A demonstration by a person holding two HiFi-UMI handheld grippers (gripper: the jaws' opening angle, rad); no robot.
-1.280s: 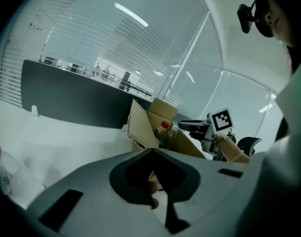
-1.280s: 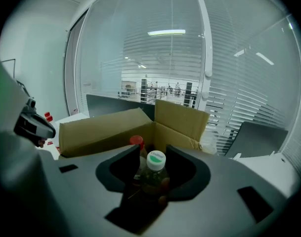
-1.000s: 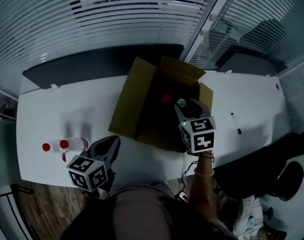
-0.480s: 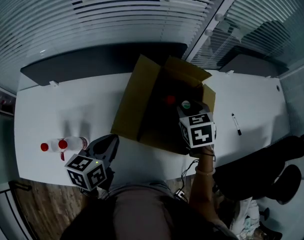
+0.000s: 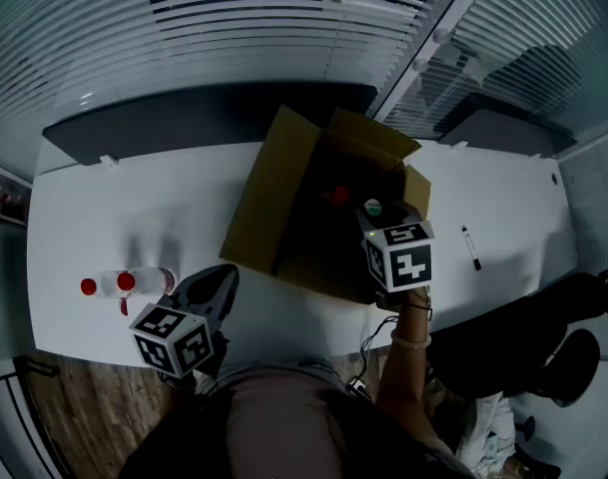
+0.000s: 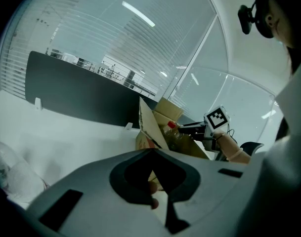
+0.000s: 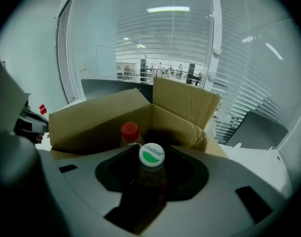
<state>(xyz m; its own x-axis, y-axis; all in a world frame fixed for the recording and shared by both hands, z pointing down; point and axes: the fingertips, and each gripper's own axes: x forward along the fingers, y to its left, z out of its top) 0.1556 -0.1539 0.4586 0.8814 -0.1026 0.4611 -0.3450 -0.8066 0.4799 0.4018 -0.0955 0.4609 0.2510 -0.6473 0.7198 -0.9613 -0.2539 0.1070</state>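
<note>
A long white table [image 5: 114,208] runs across the head view, with a dark flat panel [image 5: 204,118] along its far edge; an open brown cardboard box [image 5: 274,198] sits on the table near its middle, flaps spread outward. The right gripper [image 5: 378,226] is at the right-hand side of the box's opening; its jaws are closed on a dark bottle with a green-and-white cap [image 7: 151,155], held upright. The left gripper [image 5: 219,282] sits over the table's near edge, well apart from the box; its jaws are drawn together with nothing between them. A red-capped bottle [image 7: 129,132] stands inside the box, just beside the held one. Two clear bottles with red caps [image 5: 124,285] lie on the table just left of the left gripper; a black pen [image 5: 471,246] lies right of the box.
</note>
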